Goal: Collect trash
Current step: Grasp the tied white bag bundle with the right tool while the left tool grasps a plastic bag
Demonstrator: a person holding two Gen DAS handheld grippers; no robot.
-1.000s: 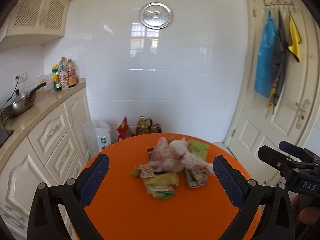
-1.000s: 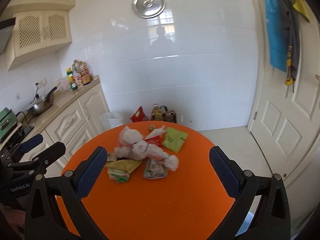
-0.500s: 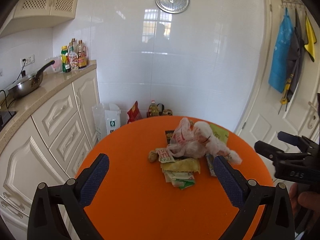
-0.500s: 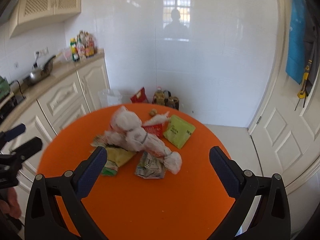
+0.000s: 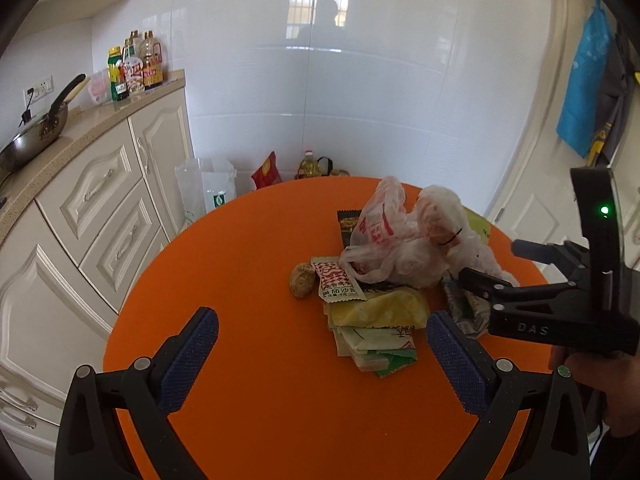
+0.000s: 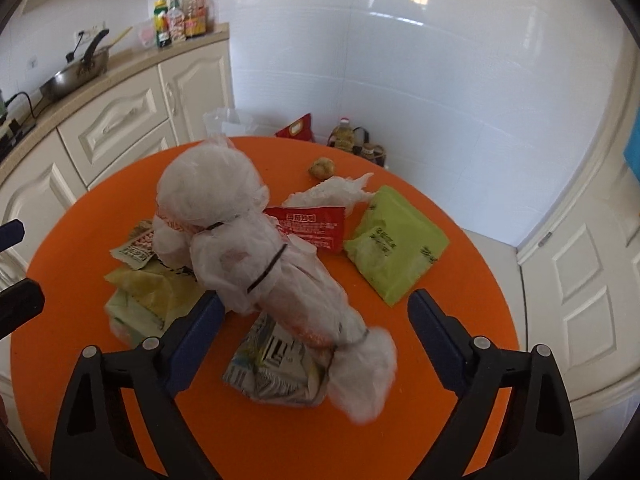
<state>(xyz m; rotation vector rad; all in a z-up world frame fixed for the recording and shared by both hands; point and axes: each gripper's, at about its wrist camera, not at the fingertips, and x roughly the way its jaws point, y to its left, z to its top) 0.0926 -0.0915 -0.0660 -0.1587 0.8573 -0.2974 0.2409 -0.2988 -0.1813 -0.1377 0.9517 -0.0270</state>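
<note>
Lying heaped on the round orange table (image 6: 460, 360), the trash forms one loose pile toward the table's far side. Its largest item is a tied white plastic bag (image 6: 248, 248), cinched in several places by dark bands, which rests on top of a crumpled newspaper wad (image 6: 276, 372). A red sachet (image 6: 310, 226) and a lime-green pouch (image 6: 394, 242) lie just beside the bag; a yellow wrapper (image 6: 148, 284) sits on flat packets at the pile's other edge. A small brown lump (image 6: 321, 168) lies apart near the far rim.

Right gripper (image 6: 316, 320): jaws wide, having just been closing a little; the lower end of the white bag and the newspaper wad lie between the blue pads, which do not press on either.

Left gripper (image 5: 322, 344): jaws wide and empty over bare tabletop, with the stacked packets (image 5: 372, 344) near its right pad. In this view the right gripper, held in a hand (image 5: 600, 384), reaches in from the side toward the pile.

Background: cream cabinets (image 5: 100, 208), a wok (image 5: 32, 136) and bottles (image 5: 136, 66) on the counter.
</note>
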